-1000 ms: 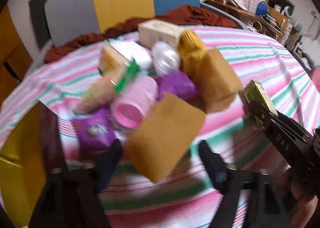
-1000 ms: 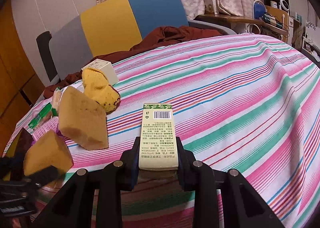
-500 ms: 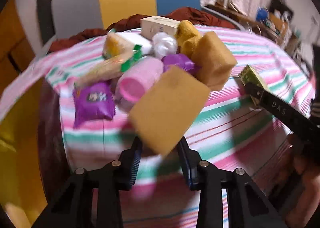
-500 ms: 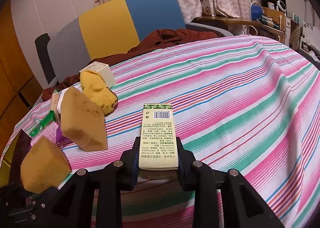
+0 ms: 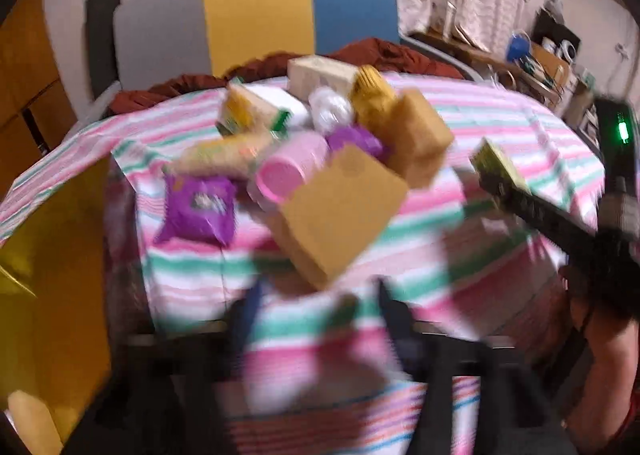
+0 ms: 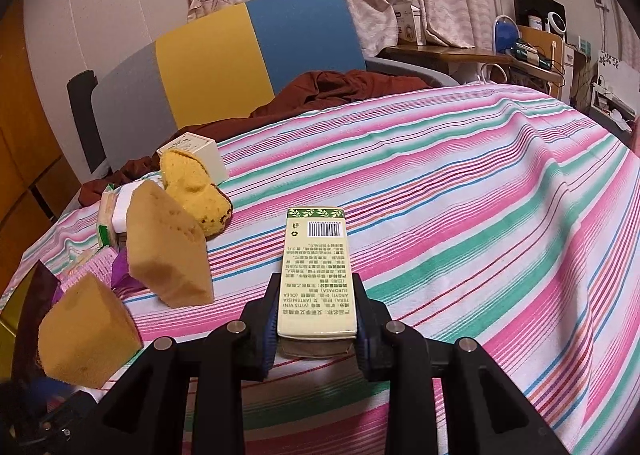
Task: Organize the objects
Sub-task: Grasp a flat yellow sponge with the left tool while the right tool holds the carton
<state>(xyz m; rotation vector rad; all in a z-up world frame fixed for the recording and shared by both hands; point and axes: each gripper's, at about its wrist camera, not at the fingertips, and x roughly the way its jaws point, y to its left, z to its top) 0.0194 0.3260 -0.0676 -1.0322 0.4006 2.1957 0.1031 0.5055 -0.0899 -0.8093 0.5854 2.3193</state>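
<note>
My right gripper (image 6: 316, 319) is shut on a pale green box (image 6: 316, 271) with a barcode, held low over the striped tablecloth (image 6: 480, 195). It also shows in the left wrist view (image 5: 498, 167). My left gripper (image 5: 320, 299) is blurred; a tan sponge (image 5: 344, 211) sits just ahead of its fingers, and the jaws look apart. The same sponge shows at the lower left of the right wrist view (image 6: 86, 339). A pile behind it holds a second tan sponge (image 5: 416, 135), a pink cup (image 5: 288, 167), a purple packet (image 5: 198, 207) and a yellow sponge (image 6: 192, 191).
A cream box (image 6: 196, 151) stands at the back of the pile. A chair with grey, yellow and blue panels (image 6: 240, 51) and a brown cloth (image 6: 344, 87) lie beyond the table. A yellow surface (image 5: 52, 275) is at the left.
The left gripper's jaws have spread from the tan sponge, which now sits ahead of them. The left view is blurred by motion. The right gripper stays with its box.
</note>
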